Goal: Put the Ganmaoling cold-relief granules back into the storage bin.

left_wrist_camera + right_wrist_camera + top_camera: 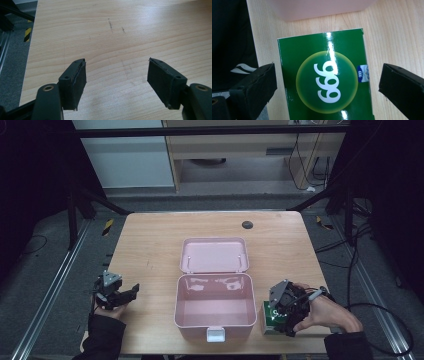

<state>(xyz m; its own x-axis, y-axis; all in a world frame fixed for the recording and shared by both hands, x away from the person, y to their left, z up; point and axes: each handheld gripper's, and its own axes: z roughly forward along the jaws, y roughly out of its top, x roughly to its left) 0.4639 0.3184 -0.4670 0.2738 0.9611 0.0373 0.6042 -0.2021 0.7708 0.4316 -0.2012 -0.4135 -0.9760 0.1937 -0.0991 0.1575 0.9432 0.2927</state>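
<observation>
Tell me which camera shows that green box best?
The right gripper view: the green box lies large between its open jaws, its white "999" print readable. The high view shows only a small green corner under the right gripper. The left gripper view looks at bare table.

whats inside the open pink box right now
Nothing shows inside the pink box: its bare floor and inner walls are visible. The near wall hides a strip of floor behind it. The green carton sits outside, beside it.

Overhead table (150, 245) view; two close tongs-mounted views
</observation>
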